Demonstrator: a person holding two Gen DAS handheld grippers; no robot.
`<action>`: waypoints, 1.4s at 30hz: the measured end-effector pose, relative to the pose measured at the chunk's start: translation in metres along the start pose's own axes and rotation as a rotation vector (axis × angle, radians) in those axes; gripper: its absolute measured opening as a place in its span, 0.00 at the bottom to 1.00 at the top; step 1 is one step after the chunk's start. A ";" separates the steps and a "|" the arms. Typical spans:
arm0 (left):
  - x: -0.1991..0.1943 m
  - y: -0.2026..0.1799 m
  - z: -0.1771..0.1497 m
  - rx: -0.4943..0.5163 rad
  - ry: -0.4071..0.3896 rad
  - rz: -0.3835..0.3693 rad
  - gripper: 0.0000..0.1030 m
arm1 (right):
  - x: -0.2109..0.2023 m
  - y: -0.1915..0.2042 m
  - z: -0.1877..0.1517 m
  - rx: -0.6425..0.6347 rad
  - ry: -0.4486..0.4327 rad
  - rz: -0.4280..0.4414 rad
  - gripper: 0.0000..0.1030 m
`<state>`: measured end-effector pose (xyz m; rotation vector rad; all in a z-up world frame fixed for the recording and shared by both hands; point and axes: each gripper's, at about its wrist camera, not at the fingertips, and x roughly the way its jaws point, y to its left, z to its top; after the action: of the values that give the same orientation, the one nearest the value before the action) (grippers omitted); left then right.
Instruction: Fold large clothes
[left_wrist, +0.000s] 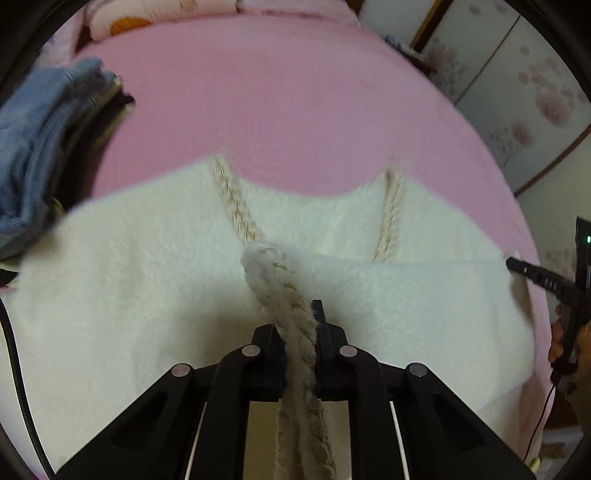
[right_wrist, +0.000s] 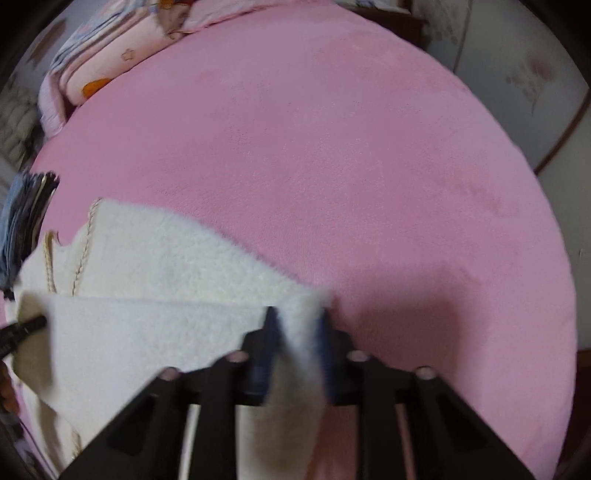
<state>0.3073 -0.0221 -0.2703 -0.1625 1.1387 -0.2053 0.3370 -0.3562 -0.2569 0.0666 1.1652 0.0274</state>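
Left gripper fingers clamped on the braided trim of the white sweater, the braid running up between the fingers and curling over just past the tips. Right gripper fingers pinched on a fold of the same sweater at its right edge, fleece bunched between the blue pads; view is motion-blurred. Sweater lies on the pink bed, near edge lifted and folded over itself, the rest spread flat, neckline toward the far side with two braid lines running down from it. In the left view the right gripper tip shows at the sweater's right edge, with part of a hand and a thin cable behind it. Left of the sweater, touching or overlapping its left edge, a stack of folded clothes, blue denim on top, darker items under. Beyond the sweater bare pink bed, then pillows with a cartoon print at the far left end. Right of the bed, floral-pattern panels with wood frame.
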 end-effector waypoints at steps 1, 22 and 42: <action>-0.008 -0.003 -0.001 -0.001 -0.041 0.000 0.08 | -0.008 0.004 -0.001 -0.018 -0.034 -0.004 0.13; -0.048 0.003 -0.041 -0.189 -0.117 0.234 0.64 | -0.077 0.051 -0.039 -0.006 -0.108 0.002 0.29; 0.016 -0.030 -0.092 -0.043 0.004 0.178 0.43 | -0.051 0.086 -0.119 -0.059 -0.011 -0.147 0.21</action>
<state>0.2278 -0.0578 -0.3153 -0.0977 1.1557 -0.0236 0.2086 -0.2691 -0.2517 -0.0713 1.1552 -0.0684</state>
